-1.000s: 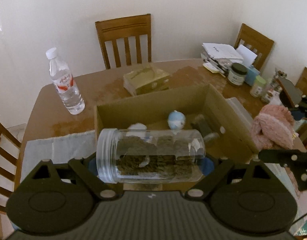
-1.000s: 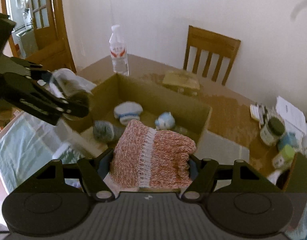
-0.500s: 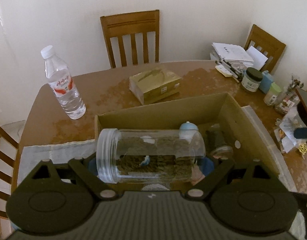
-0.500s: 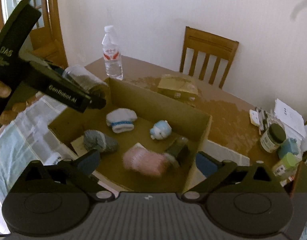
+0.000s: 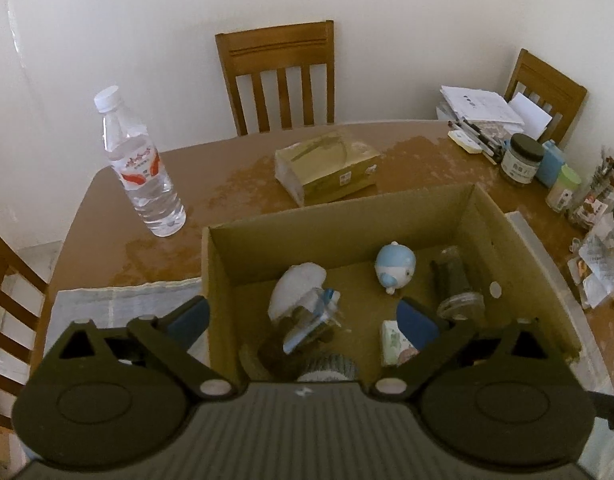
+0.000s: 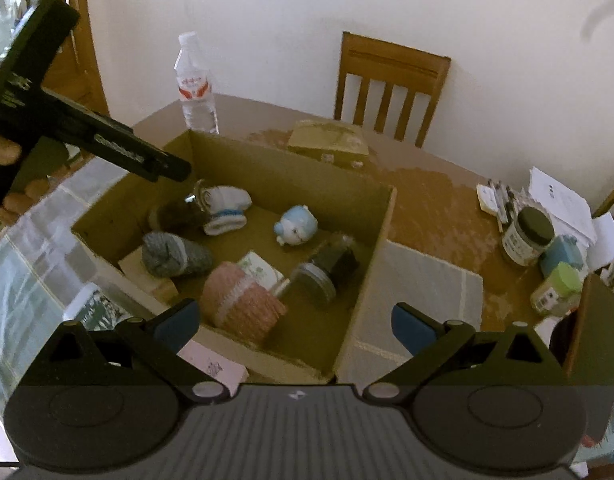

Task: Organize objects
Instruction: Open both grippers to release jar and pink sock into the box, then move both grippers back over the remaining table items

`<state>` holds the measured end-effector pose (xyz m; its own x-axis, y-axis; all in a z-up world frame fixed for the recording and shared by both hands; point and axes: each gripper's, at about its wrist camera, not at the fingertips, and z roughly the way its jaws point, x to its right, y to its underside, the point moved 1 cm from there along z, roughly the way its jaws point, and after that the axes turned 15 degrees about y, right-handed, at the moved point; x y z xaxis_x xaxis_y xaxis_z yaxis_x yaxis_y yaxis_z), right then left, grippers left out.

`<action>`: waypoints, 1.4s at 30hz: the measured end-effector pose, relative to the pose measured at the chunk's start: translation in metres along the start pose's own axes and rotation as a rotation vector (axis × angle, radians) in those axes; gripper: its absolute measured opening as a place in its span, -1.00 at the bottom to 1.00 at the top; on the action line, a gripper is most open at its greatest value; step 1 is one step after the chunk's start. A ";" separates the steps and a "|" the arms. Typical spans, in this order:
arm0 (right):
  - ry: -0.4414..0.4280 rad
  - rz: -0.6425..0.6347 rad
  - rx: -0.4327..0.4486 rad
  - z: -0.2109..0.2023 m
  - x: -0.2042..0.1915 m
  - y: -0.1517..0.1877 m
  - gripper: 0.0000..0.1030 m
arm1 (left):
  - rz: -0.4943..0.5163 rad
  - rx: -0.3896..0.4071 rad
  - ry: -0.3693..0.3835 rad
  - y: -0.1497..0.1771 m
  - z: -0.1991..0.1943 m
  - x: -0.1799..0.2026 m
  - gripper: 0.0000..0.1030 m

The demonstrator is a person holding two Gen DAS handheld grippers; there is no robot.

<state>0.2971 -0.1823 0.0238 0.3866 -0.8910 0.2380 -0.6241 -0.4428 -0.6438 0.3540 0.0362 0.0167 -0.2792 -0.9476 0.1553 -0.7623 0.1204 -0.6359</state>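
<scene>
An open cardboard box [image 5: 347, 216] stands on the table and holds a white sock [image 5: 297, 284], a blue toy [image 5: 395, 264], a dark jar [image 5: 453, 276], a grey sock [image 6: 175, 254] and a small packet [image 5: 397, 342]. My left gripper [image 5: 303, 318] hangs over its left end with jaws opening. The clear jar [image 5: 307, 328], blurred, lies loose below it in the box, free of the pads. My right gripper [image 6: 295, 324] stands open above the near wall of the box [image 6: 267, 184]. The pink knitted piece [image 6: 243, 304] lies in the box beneath it. The left gripper [image 6: 175, 170] shows at upper left.
A water bottle [image 5: 141, 168] and a tissue box [image 5: 327, 168] stand behind the box. Jars [image 5: 521, 160], papers and small containers crowd the right side of the table. A pale cloth [image 5: 123, 304] lies left of the box. Wooden chairs [image 5: 275, 76] ring the table.
The left gripper opened and the clear jar dropped from it into the box. The right gripper opened and the pink knitted piece fell into the box. Both grippers sank slightly.
</scene>
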 end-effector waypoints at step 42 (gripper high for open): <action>0.111 0.260 -0.397 0.082 -0.035 0.106 1.00 | -0.167 0.009 -0.097 0.159 -0.052 -0.004 0.98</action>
<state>0.2733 -0.1894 -0.1123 0.1229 -0.9729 0.1959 -0.9095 -0.1894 -0.3701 0.2040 0.0748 -0.0460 -0.0913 -0.9783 0.1862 -0.7880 -0.0434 -0.6142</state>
